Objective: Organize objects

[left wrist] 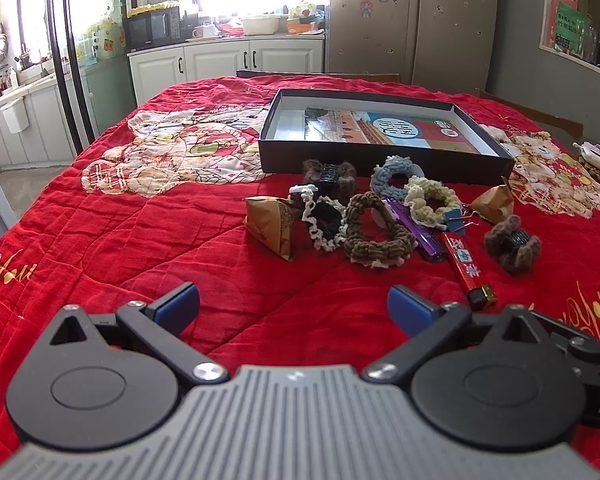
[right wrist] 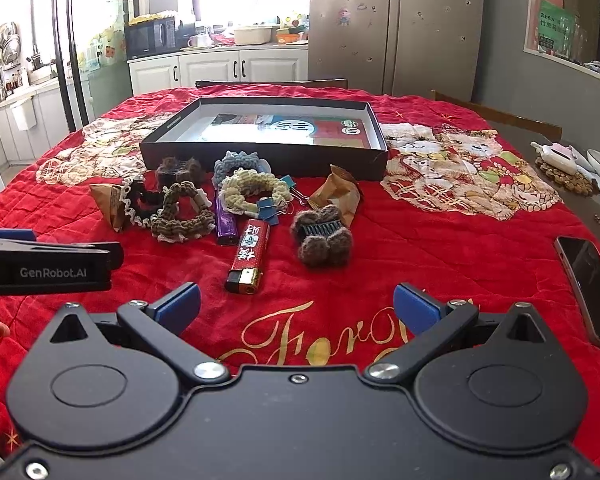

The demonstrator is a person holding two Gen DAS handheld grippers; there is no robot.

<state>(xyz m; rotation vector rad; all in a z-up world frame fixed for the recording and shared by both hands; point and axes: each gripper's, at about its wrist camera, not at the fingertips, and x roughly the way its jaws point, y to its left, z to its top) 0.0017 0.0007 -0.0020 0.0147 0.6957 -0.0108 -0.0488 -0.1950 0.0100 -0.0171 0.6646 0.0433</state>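
A shallow black box (left wrist: 380, 158) (right wrist: 260, 156) lies open on the red quilt, a printed sheet on its floor. In front of it sits a cluster: a brown scrunchie (left wrist: 376, 236) (right wrist: 184, 216), a cream scrunchie (left wrist: 432, 200) (right wrist: 252, 190), a blue scrunchie (left wrist: 392, 178), two fuzzy brown hair claws (left wrist: 512, 246) (right wrist: 322, 240), a purple lighter (left wrist: 416, 232) (right wrist: 226, 224), a red lighter (left wrist: 468, 268) (right wrist: 250, 258), blue binder clips (right wrist: 270, 206) and brown paper packets (left wrist: 272, 224) (right wrist: 338, 194). My left gripper (left wrist: 294, 306) and right gripper (right wrist: 296, 306) hover open and empty, short of the cluster.
A dark phone (right wrist: 594, 288) lies on the quilt at the right. Dishes and a woven mat (right wrist: 568, 178) sit past the quilt's right edge. The left gripper's body (right wrist: 48, 262) shows at the left of the right wrist view. Kitchen cabinets and a fridge stand behind the table.
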